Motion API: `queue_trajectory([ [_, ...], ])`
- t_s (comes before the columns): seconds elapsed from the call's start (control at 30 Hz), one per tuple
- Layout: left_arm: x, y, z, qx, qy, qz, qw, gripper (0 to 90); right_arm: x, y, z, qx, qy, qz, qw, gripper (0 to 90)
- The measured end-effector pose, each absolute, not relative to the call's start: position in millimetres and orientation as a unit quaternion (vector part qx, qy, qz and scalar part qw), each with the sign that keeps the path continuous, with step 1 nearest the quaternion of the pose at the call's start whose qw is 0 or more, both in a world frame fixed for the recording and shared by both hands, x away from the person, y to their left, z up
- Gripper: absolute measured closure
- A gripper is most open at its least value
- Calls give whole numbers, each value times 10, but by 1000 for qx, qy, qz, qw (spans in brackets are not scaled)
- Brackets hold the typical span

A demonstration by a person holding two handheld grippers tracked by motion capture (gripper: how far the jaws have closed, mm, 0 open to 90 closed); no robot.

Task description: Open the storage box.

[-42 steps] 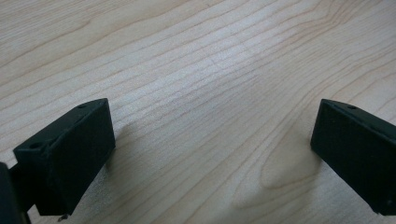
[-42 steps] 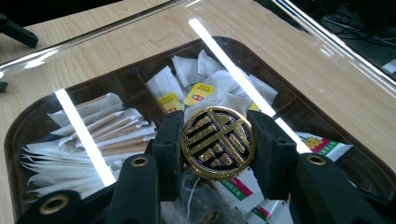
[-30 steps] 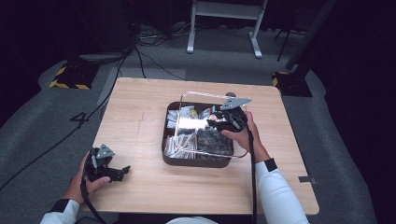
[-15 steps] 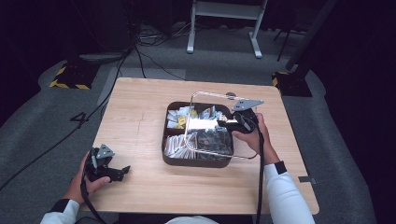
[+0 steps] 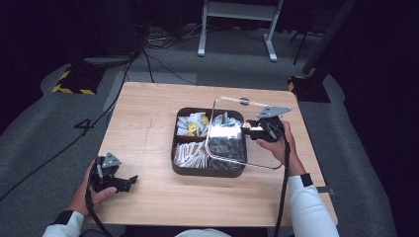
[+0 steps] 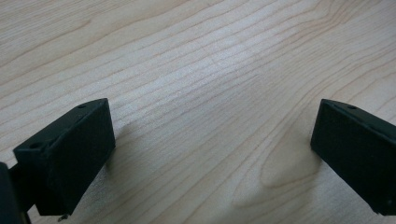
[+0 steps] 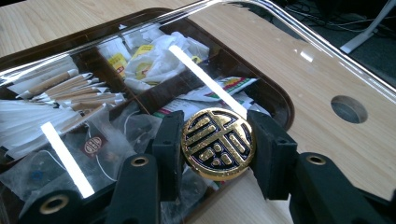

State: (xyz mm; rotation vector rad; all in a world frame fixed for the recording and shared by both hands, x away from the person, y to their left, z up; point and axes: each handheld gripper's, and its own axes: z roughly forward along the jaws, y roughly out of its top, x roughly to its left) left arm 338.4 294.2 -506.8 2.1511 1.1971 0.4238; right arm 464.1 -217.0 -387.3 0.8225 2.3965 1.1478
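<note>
Right gripper (image 5: 251, 130) clamped on gold knob (image 7: 218, 143) of clear lid (image 5: 230, 133), one black pad either side of knob. Lid carried tilted above dark tray (image 5: 207, 170), its far edge raised, its near edge low over tray's right half and reaching past tray's right rim toward holding hand (image 5: 279, 144). Lid noted as transparent sheet, rounded corners, thin bright rim, two white streaks of lamp glare across it. Knob round, gold, embossed with black-lined ornamental character, sitting near lid's edge on gripper side. Tray contents seen plainly through lid in right gripper view: paper-wrapped sticks (image 7: 60, 86) in one compartment, white and yellow sachets (image 7: 154, 58) in another, clear-wrapped tea bags (image 7: 95, 144) with small red labels nearest jaws. Tray itself dark brown, rounded, divided into compartments, set near middle of pale wooden table (image 5: 148, 113). Round cable hole (image 7: 349, 108) in tabletop visible through lid, beyond tray.

Left gripper (image 5: 123, 181) resting on table at near left corner, well apart from tray, held by left hand (image 5: 89, 190). Jaws spread wide in left gripper view, bare wood grain between them, nothing gripped. Black cable (image 5: 284, 192) trailing from right gripper back along white sleeve (image 5: 306, 207). Grey carpet and dark cables on floor beyond table
</note>
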Motion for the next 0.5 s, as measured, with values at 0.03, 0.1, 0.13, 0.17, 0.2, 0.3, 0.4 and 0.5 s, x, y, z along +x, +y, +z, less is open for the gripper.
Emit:
queue_trajectory([
  [0.03,3384,2942,-5067,817,454,161,316,0,4639,-2184,-3873,292,847,406,180,591],
  [0.1,3384,2942,-5067,817,455,161,316,0,4635,-2225,-3873,295,847,405,181,591],
  [0.13,3384,2942,-5067,817,454,161,316,0,4631,-2245,-3873,296,846,404,181,591],
  [0.17,3384,2942,-5067,817,454,161,316,0,4627,-2266,-3872,297,846,403,182,591],
  [0.2,3384,2942,-5067,817,455,161,316,0,4624,-2286,-3872,297,846,403,183,591],
  [0.3,3384,2942,-5067,817,454,161,316,0,4615,-2346,-3867,299,845,403,186,591],
  [0.4,3384,2942,-5067,817,454,161,316,0,4602,-2399,-3866,300,844,404,186,591],
  [0.5,3384,2942,-5067,817,454,161,316,0,4596,-2459,-3869,303,843,403,188,591],
])
